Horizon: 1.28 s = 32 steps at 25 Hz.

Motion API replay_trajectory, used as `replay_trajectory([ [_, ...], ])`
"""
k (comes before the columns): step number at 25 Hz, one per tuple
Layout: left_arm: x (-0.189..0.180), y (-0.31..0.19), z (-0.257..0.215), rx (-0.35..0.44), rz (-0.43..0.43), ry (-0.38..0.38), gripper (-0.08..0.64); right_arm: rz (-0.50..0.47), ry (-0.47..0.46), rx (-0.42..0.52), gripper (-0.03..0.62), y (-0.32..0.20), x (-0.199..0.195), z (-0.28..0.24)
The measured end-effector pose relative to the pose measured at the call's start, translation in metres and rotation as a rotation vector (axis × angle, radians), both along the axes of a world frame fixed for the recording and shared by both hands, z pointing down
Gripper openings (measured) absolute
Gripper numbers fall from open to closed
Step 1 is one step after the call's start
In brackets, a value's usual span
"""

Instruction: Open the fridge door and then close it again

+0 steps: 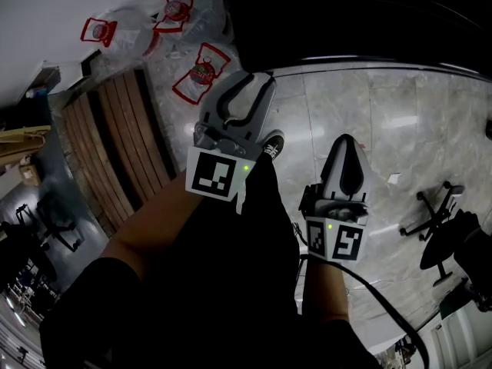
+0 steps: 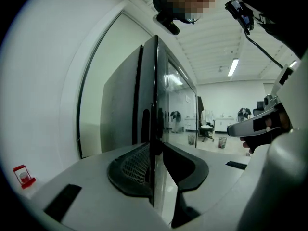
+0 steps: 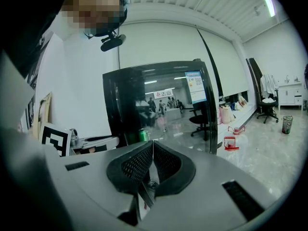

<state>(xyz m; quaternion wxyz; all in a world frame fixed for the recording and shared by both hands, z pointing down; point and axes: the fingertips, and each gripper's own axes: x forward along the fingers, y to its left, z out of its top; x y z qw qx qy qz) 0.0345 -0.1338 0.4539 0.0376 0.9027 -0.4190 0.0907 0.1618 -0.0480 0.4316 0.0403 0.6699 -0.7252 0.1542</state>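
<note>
straddling the edge of the black glass fridge door (image 2: 157, 81) with left claw (image 2: 155, 150) parted, unclamped; right claw (image 3: 152, 146) closed, empty; door seemingly shut again, withdrawal remaining.

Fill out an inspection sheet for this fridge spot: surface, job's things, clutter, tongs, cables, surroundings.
Surface: pale, glossy tiled floor.
Job's things: black glass-fronted fridge door; its edge stands between the jaws of the left tongs.
Clutter: wrapped bottle packs with red labels, lying beside a slatted wooden bench.
Tongs: left tongs open, astride the door edge, with a gap showing on one side; right tongs shut, nothing between them.
Cables: black cable trailing from the right tongs.
Surroundings: office chair on the floor; ceiling light strip lit.
</note>
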Motion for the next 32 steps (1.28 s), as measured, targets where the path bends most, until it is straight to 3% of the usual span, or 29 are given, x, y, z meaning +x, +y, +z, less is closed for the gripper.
replay_trajectory([
  [4, -0.005, -0.001, 0.003, -0.015, -0.068, 0.014, 0.081, -0.017, -0.012, -0.031, 0.015, 0.000, -0.007, 0.001],
  [9, -0.017, 0.015, -0.028, 0.002, -0.100, 0.042, 0.009, -0.063, -0.015, 0.035, 0.015, -0.004, -0.026, -0.029],
  [22, -0.023, 0.060, -0.154, 0.052, -0.023, 0.116, 0.008, -0.155, 0.030, 0.174, 0.015, 0.007, -0.075, -0.139],
  [32, -0.036, 0.080, -0.225, 0.054, -0.004, 0.117, 0.006, -0.202, 0.053, 0.269, 0.015, 0.020, -0.098, -0.217],
])
